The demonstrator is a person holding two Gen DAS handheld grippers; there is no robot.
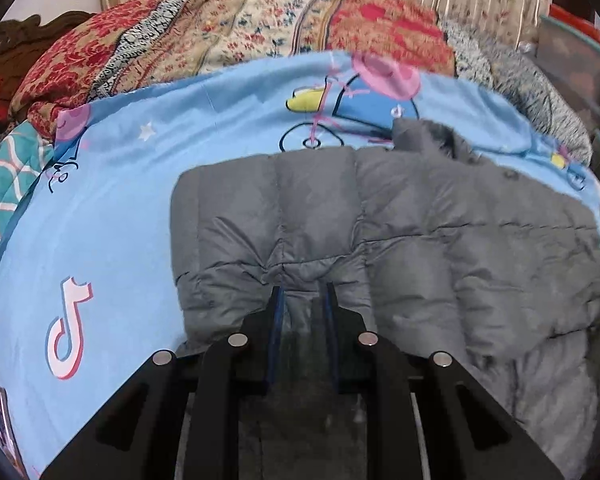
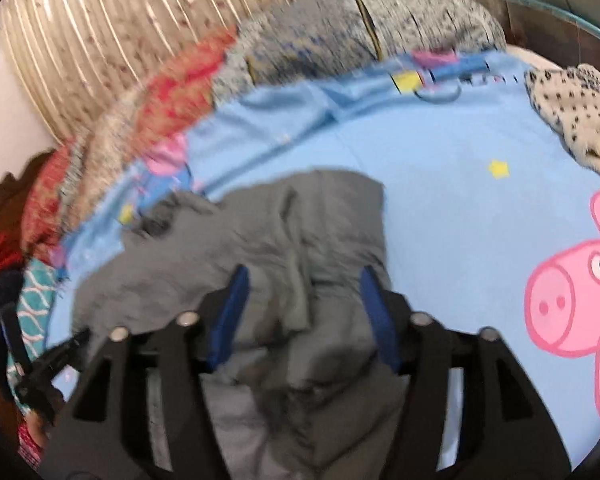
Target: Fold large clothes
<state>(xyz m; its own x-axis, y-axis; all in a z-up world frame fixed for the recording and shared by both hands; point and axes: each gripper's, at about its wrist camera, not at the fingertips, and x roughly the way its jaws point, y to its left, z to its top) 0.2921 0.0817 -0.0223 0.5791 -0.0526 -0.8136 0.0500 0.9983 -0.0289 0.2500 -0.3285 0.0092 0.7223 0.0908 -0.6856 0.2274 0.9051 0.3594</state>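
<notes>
Left wrist view: left tongs [image 1: 303,294] nearly closed, clenched on fold of grey padded jacket [image 1: 400,240]; jacket lies spread on blue cartoon bedsheet [image 1: 112,216].

Right wrist view, blurred: right tongs [image 2: 302,280] spread wide, released; crumpled jacket fabric between blue pads [image 2: 232,312], not pinched.

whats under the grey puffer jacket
The grey puffer jacket lies on a light blue cartoon-print bedsheet, which shows all around it. Whatever print or object sits directly beneath the jacket is covered and cannot be seen.
</notes>
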